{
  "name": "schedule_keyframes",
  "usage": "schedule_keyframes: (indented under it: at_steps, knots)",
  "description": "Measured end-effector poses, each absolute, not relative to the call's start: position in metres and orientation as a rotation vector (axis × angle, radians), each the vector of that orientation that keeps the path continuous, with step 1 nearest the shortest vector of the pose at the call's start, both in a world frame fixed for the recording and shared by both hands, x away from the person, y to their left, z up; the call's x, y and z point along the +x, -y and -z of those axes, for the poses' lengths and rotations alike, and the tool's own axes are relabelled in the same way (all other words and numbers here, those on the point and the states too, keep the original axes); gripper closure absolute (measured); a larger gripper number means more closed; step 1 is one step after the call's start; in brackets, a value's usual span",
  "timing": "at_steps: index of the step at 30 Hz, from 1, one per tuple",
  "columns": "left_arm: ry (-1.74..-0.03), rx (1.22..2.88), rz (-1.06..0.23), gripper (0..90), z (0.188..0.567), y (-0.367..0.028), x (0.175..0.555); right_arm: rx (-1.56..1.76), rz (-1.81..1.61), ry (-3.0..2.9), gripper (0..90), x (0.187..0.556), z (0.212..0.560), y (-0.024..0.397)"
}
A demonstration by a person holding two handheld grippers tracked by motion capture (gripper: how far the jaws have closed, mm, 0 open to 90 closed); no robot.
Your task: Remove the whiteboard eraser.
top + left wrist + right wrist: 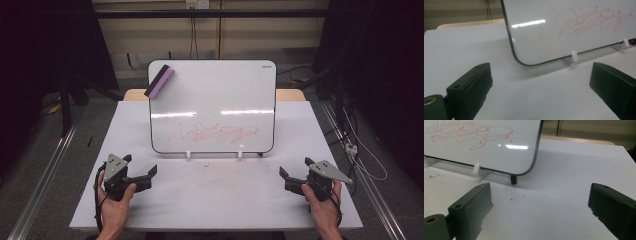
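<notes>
A white table (215, 195) carries an upright whiteboard (215, 95) propped on small white feet (188, 154), near its far edge

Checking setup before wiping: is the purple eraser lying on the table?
No, the purple block eraser sticks to the upright whiteboard's top left corner.

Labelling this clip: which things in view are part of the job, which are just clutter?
Part of the job:
whiteboard, propped upright on the table
red scribble low on the board
purple eraser stuck at the board's top left corner
left gripper and right gripper, both open, holding nothing

Lying about:
cables on the floor at right
wall socket
</notes>
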State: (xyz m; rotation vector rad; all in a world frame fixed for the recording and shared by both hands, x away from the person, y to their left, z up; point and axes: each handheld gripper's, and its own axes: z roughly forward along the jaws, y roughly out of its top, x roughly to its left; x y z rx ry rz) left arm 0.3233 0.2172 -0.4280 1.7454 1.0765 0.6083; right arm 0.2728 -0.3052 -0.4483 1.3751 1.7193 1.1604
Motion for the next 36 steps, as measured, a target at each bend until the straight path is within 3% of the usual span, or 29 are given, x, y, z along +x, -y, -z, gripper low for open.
schedule_keyframes:
  at_steps: [13,19,27,36]
  knots:
    - [-1.09,1.76,-0.592,6.7,0.429,-0.218,0.326,1.367,-1.175,-1.738,5.1,0.275,0.449,0.304]
    - [-1.102,1.769,-0.511,8.0,0.424,-0.216,0.332,1.359,-1.183,-1.748,5.2,0.275,0.448,0.303]
    - [-1.014,1.811,-0.491,5.7,0.411,-0.207,0.342,1.358,-1.175,-1.759,5.2,0.276,0.45,0.302]
    - [-0.979,1.836,-0.539,5.2,0.397,-0.208,0.349,1.355,-1.175,-1.768,5.2,0.277,0.449,0.301]
